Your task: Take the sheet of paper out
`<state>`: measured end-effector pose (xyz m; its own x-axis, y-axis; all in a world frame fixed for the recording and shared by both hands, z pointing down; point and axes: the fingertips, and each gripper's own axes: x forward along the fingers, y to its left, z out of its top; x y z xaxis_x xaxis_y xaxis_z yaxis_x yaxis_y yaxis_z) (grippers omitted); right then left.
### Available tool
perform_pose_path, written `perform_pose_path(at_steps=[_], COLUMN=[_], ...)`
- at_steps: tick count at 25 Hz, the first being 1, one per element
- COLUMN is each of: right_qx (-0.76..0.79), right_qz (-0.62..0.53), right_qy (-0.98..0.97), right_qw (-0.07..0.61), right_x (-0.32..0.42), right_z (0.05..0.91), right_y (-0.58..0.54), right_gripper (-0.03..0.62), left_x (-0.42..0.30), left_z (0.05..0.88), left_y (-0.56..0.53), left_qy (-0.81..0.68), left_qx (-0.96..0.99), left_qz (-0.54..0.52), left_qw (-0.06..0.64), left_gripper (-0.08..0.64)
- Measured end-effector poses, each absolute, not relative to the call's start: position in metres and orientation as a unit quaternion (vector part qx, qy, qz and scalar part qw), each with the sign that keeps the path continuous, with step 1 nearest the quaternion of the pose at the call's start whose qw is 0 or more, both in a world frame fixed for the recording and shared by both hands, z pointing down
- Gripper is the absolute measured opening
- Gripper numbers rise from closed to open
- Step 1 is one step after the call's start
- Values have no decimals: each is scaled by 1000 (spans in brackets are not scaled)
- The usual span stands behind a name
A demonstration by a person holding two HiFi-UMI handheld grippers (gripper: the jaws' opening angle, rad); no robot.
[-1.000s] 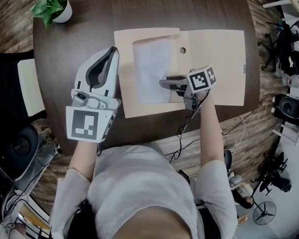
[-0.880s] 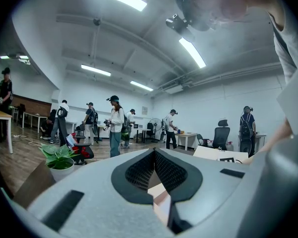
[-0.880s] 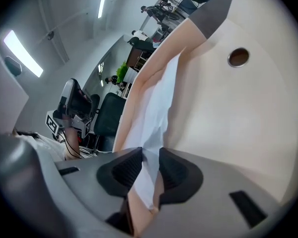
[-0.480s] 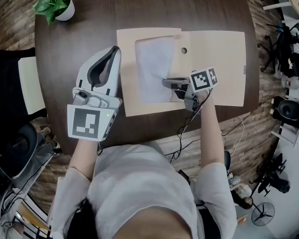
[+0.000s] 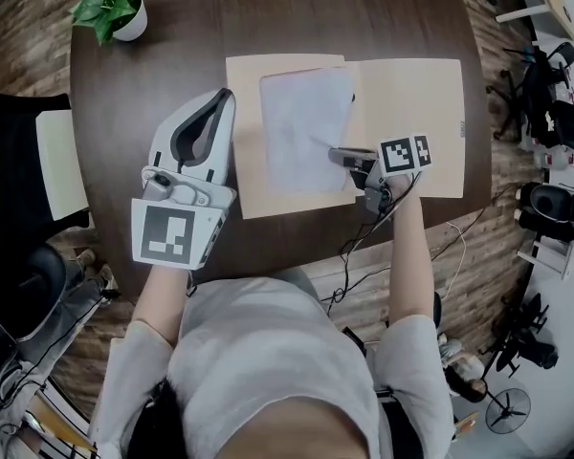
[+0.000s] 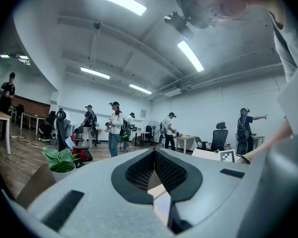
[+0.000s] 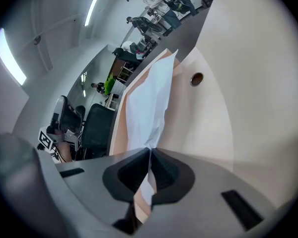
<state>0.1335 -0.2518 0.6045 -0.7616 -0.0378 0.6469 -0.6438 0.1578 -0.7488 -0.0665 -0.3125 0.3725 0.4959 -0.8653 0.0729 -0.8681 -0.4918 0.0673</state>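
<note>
From above, the near rim of the dark table (image 5: 172, 46) vanishes under the person's grey shirt (image 5: 268, 352), and the right gripper (image 5: 337, 154) covers the very spot where it meets the sheet of paper (image 5: 301, 122) — so that view alone leaves the grip unclear. The right gripper view settles it: the two jaws are pressed together on the sheet's edge, and the white paper rises from them in a creased, lifted fold. The sheet lies over the left half of the open tan folder (image 5: 411, 113), its right edge raised across the middle; whether its far edge is tucked into anything I can't tell. A small round hole (image 7: 196, 78) in the folder shows only in the right gripper view — from overhead I can't find it. The left gripper (image 5: 220, 98) lies flat on the table right beside the folder's left edge; whether it rests on that edge I can't tell. Its own view shows the jaw tips meeting, with a pale strip (image 6: 161, 205) in the gap behind them that I can't identify. That view also takes in people (image 6: 114, 128) far across the room, whom the overhead camera never catches, and the potted plant (image 6: 62, 160) at the table's far left.
</note>
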Motion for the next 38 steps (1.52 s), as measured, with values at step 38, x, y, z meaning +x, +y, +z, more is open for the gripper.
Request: perform_pose_path(at_steps=[38], right_qx=[502], right_qz=[464], right_qy=[-708], right_qw=[178], right_x=[270], right_z=[517], right_y=[-224], right_gripper=[17], left_x=[-37], left_z=[305], left_y=[-221], left_qy=[-493], left_qx=[869], left_qz=[-9], left_qw=[-23], left_gripper=[9])
